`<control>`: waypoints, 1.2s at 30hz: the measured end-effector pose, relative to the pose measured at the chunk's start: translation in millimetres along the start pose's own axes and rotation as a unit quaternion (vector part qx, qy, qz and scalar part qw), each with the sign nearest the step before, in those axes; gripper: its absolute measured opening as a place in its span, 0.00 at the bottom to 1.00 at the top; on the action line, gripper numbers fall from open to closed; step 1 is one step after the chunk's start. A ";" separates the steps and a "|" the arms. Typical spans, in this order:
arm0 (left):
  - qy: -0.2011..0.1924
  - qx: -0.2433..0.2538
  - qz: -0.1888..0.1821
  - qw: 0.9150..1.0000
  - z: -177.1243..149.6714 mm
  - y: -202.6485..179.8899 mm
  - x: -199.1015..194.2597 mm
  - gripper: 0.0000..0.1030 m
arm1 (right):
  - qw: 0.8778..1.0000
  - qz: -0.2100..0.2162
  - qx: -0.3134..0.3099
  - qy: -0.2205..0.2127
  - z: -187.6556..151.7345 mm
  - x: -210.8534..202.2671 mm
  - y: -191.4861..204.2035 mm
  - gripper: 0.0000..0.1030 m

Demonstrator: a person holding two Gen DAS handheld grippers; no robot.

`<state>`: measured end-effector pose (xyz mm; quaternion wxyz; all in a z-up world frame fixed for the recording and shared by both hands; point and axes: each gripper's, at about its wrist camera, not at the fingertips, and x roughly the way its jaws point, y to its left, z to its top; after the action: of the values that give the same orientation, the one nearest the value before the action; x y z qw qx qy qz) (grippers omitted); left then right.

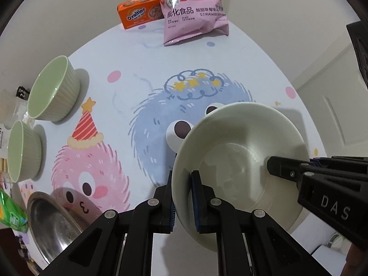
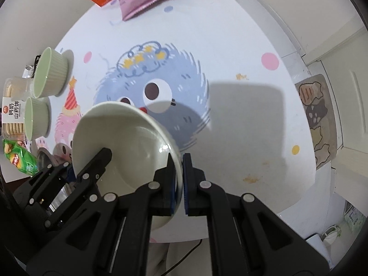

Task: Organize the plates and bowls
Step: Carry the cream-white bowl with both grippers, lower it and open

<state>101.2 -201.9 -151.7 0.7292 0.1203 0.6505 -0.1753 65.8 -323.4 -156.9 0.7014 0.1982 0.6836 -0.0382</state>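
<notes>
**Both grippers on one white plate, the steel plate waiting off to its left**

You've got the white plate (image 1: pixel 239 161) pinched from two sides and it's clear of the table (image 1: pixel 142 53), hanging over the blue monster print (image 1: pixel 156 119). Your left gripper (image 1: pixel 182 197) has its fingers closed on the plate's near-left rim, one pad inside the dish, one outside. Your right gripper (image 2: pixel 179 179) is clamped the same way on the opposite rim; from the left wrist view you can see its finger reaching in over the far edge. The line between your two grips runs straight across the dish, so the plate is carried like a tray and sits tilted rather than flat.

Now look where the rest lies from that plate. The steel plate (image 1: pixel 53 220) is down to its left, near the table's front edge, over the pink monster print (image 1: pixel 92 174). The two green ribbed bowls (image 1: pixel 54 92) stand further left and further back, side by side, with snack packets beyond them. The pink snack bag (image 1: pixel 193 11) and orange box (image 1: pixel 138 13) are well behind the plate.

My read: if stacking on steel is next, it's your left hand that leads, being the nearer one. Level the rim before lowering, or the left edge lands first.
</notes>
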 end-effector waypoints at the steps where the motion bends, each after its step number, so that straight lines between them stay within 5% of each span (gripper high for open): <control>1: -0.002 -0.004 0.002 1.000 0.7 0.2 0.8 0.11 | 1.000 -0.002 -0.004 0.000 0.4 0.8 0.1 0.07; 28: -0.007 -0.047 0.021 0.999 24.9 14.4 32.4 0.14 | 0.999 -0.013 -0.030 0.020 44.5 21.5 8.7 0.07; 29: -0.007 -0.048 0.024 0.999 24.2 13.7 31.9 0.17 | 0.999 -0.013 -0.025 0.021 44.8 21.3 8.4 0.09; 31: -0.006 -0.051 0.025 0.998 23.0 14.9 30.9 0.39 | 1.000 -0.012 -0.015 0.023 45.9 20.1 7.3 0.26; 33: -0.011 -0.057 0.016 0.998 21.4 18.1 26.8 0.53 | 1.000 -0.019 -0.011 0.011 45.6 13.4 6.0 0.62; 36: -0.030 -0.064 0.018 0.997 19.2 22.4 15.4 0.61 | 0.999 -0.023 -0.010 -0.021 43.5 -2.7 3.9 0.64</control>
<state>129.3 -190.8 -165.7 0.7574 0.0797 0.6360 -0.1241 107.9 -334.8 -154.0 0.7165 0.1743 0.6735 -0.0515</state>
